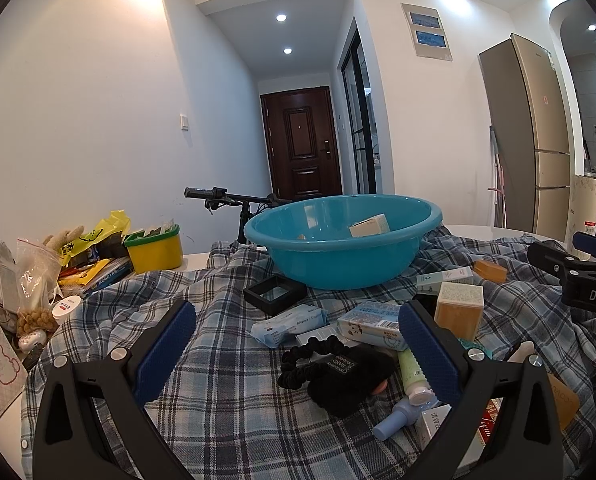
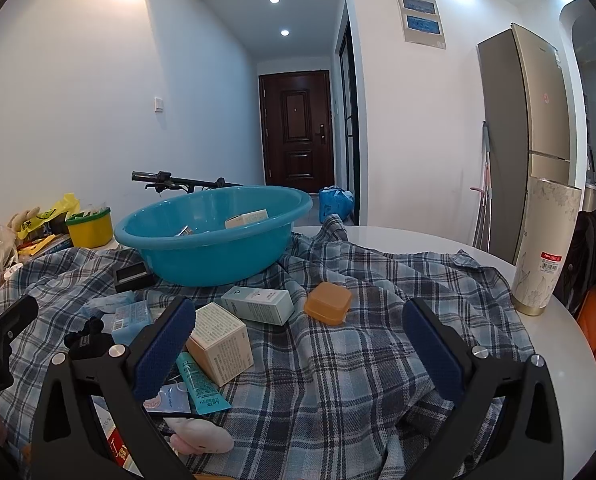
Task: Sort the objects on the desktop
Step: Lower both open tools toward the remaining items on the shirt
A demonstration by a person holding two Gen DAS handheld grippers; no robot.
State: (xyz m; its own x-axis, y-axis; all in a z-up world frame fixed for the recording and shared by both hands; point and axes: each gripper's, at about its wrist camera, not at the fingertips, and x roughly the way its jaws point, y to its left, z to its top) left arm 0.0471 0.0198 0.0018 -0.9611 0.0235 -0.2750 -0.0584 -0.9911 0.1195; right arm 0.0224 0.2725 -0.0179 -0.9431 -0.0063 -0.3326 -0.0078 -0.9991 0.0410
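Both grippers hover w/ fingers wide apart, holding nothing: left gripper (image 1: 298, 344) over the black scrunchie (image 1: 317, 356), right gripper (image 2: 298, 344) over bare plaid cloth (image 2: 337, 360). Loose items lie on the cloth in front of the blue basin (image 2: 214, 248), which already holds a box or two. Risk, I think: the cloth is wrinkled, so the fingers may snag it and drag the tan box (image 2: 220, 342) or orange case (image 2: 329, 303) along. Open room is at right; the desk (image 2: 417, 240) edge and the tall cylinder (image 2: 545, 248) are near there.
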